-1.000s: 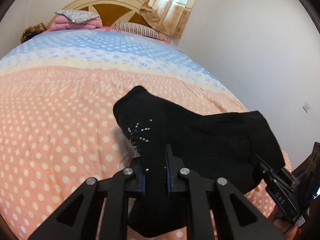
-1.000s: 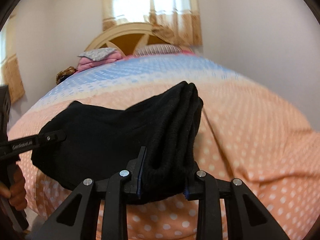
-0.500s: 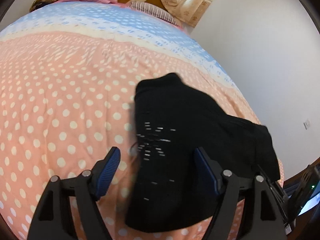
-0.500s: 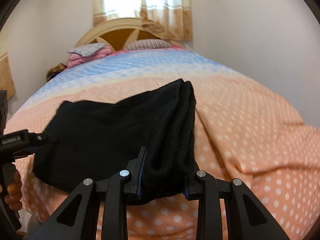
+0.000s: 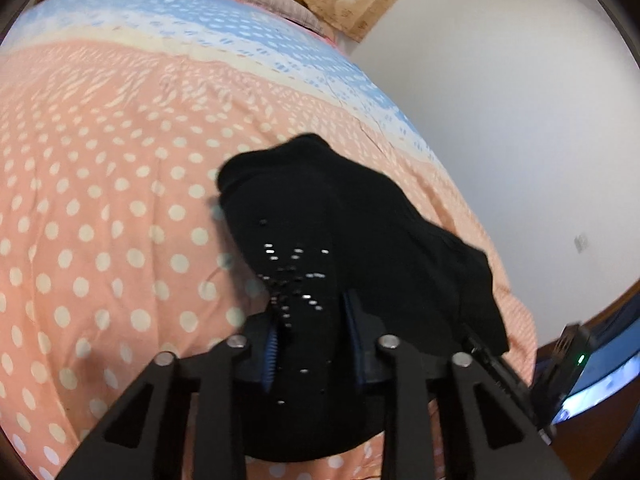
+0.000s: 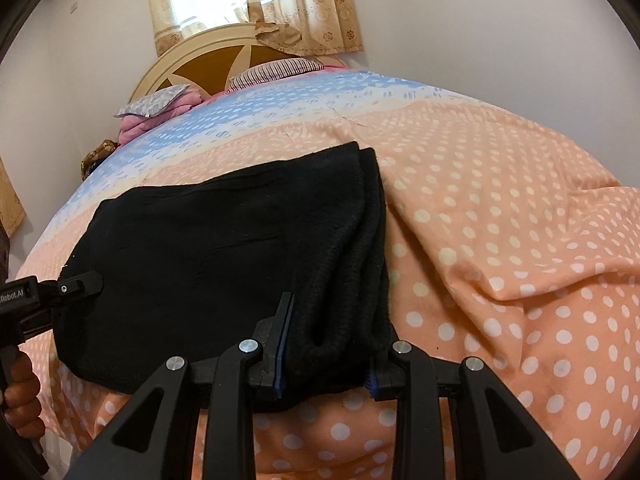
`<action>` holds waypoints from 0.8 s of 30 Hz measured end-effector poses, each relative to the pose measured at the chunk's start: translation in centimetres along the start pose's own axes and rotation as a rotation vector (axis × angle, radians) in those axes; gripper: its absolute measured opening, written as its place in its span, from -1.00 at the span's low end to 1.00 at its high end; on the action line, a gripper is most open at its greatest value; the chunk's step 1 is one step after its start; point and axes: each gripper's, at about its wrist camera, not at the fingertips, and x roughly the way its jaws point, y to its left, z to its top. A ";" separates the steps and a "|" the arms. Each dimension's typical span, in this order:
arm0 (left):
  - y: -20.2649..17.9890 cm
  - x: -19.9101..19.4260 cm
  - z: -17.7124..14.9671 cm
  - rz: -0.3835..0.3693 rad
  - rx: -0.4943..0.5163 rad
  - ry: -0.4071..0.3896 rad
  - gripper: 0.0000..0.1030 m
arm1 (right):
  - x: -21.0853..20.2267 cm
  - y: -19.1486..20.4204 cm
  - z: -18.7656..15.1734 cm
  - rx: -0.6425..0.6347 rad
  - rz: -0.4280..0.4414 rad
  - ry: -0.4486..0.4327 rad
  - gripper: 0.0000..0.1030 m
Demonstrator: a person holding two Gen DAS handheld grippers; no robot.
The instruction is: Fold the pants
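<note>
One pair of folded black knit pants (image 6: 224, 256) seen, laid near foot edge of peach polka-dot bedspread (image 6: 500, 216). Two black two-finger grippers counted: left gripper (image 5: 314, 340) pinched on pants' sequined end, right gripper (image 6: 326, 344) clamped on thick folded edge. Beyond: one striped pillow (image 6: 276, 70), pink folded bedding (image 6: 160, 114), cream arched headboard (image 6: 208, 56), beige curtain (image 6: 256, 4).

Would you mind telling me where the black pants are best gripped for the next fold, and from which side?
Grip the black pants at their near-edge corners, coming in from the foot of the bed. The folded stack overhangs there, so each gripper can straddle it: the right gripper takes the thick rolled end, the left gripper the end with the sparkly studs.
</note>
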 end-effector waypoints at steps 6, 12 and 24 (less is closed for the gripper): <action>-1.9 -2.4 0.6 0.064 0.099 -0.087 -0.74 | -2.5 2.8 1.3 -0.112 -0.034 -0.071 -0.44; -0.9 -5.3 2.1 0.117 0.119 -0.175 -0.77 | -4.3 6.5 3.4 -0.189 0.020 -0.146 -0.45; 7.8 -13.8 9.3 0.415 0.073 -0.427 -0.77 | 0.7 21.8 9.6 -0.384 0.293 -0.241 -0.45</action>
